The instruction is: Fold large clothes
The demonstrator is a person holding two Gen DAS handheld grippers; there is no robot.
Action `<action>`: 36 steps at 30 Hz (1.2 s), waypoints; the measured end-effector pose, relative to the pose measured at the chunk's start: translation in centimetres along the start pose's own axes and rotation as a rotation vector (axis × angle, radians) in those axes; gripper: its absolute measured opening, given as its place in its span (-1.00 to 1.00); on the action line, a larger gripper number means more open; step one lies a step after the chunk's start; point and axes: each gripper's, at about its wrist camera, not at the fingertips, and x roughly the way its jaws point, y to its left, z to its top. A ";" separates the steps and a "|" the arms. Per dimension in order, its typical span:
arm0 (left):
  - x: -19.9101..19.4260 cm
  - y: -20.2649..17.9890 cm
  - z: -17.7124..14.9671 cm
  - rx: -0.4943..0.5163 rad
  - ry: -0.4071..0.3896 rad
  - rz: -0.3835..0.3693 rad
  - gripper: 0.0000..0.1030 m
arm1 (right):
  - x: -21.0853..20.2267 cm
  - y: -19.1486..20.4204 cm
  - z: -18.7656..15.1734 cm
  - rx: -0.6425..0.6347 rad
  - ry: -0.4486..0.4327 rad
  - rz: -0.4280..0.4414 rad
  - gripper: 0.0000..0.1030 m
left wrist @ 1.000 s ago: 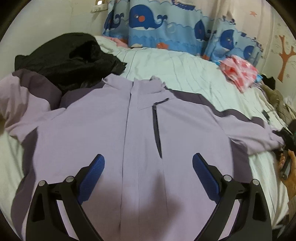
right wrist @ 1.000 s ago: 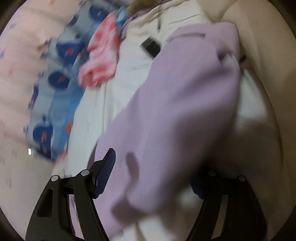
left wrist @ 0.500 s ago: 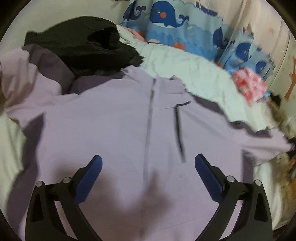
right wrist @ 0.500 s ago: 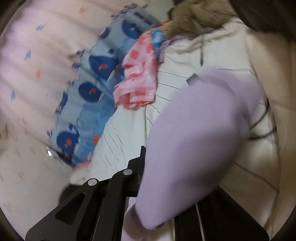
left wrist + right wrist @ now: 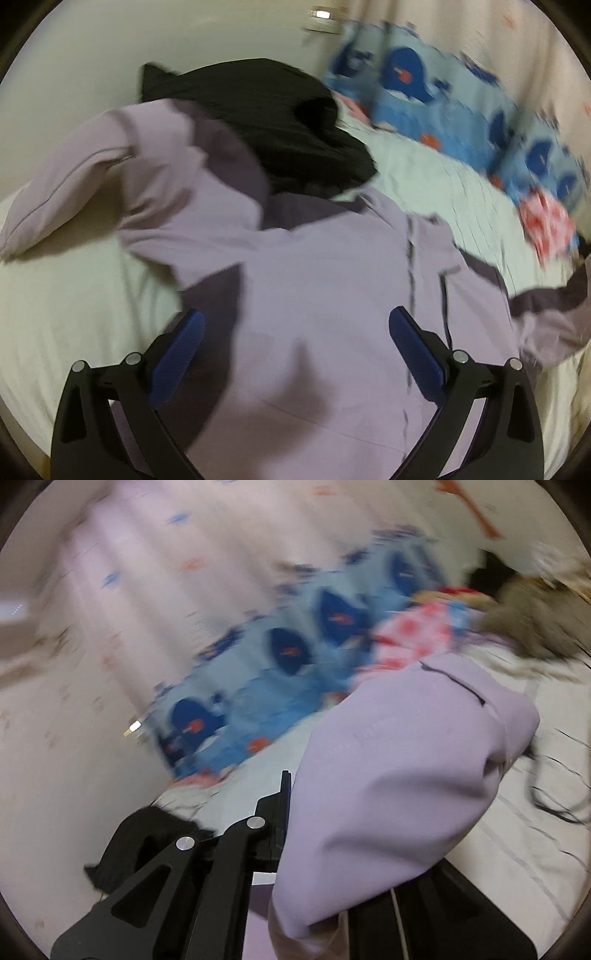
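Observation:
A lilac jacket (image 5: pixel 325 295) with darker purple panels lies front up on the bed, zip closed. Its left sleeve (image 5: pixel 85 177) lies spread out to the left. My left gripper (image 5: pixel 295 332) is open and empty, hovering over the jacket's lower body. My right gripper (image 5: pixel 295 830) is shut on the jacket's right sleeve (image 5: pixel 399 760), which is lifted off the bed and drapes over the fingers. That raised sleeve also shows at the right edge of the left wrist view (image 5: pixel 554 317).
A black garment (image 5: pixel 266 125) is piled at the jacket's left shoulder, near the wall. A blue whale-print blanket (image 5: pixel 443 99) and a pink checked cloth (image 5: pixel 546 225) lie at the back. A brown furry item (image 5: pixel 535 616) and a dark cable (image 5: pixel 554 797) lie on the pale sheet.
My right gripper has closed on the right sleeve and lifted it off the bed, swinging toward the jacket body. My left gripper has swung toward the left sleeve, still open.

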 end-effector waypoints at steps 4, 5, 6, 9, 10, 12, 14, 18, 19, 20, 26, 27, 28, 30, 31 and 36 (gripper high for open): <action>-0.6 3.3 0.5 -0.080 -0.014 0.006 0.86 | 3.2 11.0 -2.8 -0.156 0.058 0.129 -0.85; -0.8 4.2 0.6 -0.105 -0.017 0.004 0.86 | 4.4 14.2 -4.4 -0.202 0.087 0.167 -0.85; -0.9 4.9 0.7 -0.124 -0.019 0.001 0.86 | 5.8 17.2 -6.2 -0.248 0.118 0.199 -0.85; -1.1 7.0 0.8 -0.190 -0.021 -0.011 0.86 | 9.5 24.5 -12.6 -0.368 0.217 0.271 -0.85; -1.1 7.5 0.8 -0.206 -0.021 -0.014 0.86 | 10.3 26.0 -14.4 -0.392 0.244 0.287 -0.85; -1.1 8.8 0.9 -0.236 -0.018 -0.014 0.86 | 13.1 29.6 -20.9 -0.469 0.364 0.332 -0.85; -1.0 9.6 0.9 -0.258 -0.011 -0.016 0.86 | 16.2 31.9 -28.8 -0.589 0.538 0.331 -0.80; 0.1 10.5 0.6 -0.276 0.033 -0.013 0.86 | 20.7 31.5 -41.8 -0.784 0.873 0.232 -0.09; 0.3 10.6 0.5 -0.274 0.045 -0.012 0.86 | 20.0 31.8 -42.2 -0.824 0.827 0.241 -0.06; 0.6 10.6 0.5 -0.268 0.060 -0.010 0.86 | 19.3 32.2 -41.7 -0.810 0.815 0.271 0.07; 2.6 8.9 -0.2 -0.217 0.137 -0.074 0.86 | 13.6 30.0 -34.5 -0.653 0.777 0.403 0.40; 2.8 8.5 -0.3 -0.224 0.148 -0.103 0.86 | 12.2 28.7 -33.1 -0.614 0.750 0.411 0.45; 3.1 8.1 -0.4 -0.229 0.158 -0.129 0.86 | 10.9 27.1 -31.6 -0.560 0.723 0.417 0.50; 4.1 6.5 -0.2 -0.211 0.165 -0.139 0.86 | 8.7 21.8 -27.7 -0.424 0.653 0.373 0.52; 4.5 6.0 -0.1 -0.198 0.168 -0.128 0.86 | 7.6 20.0 -26.3 -0.401 0.606 0.309 0.52; 8.9 2.9 -0.1 -0.168 0.218 0.013 0.86 | 4.3 10.3 -21.4 -0.191 0.454 0.085 0.53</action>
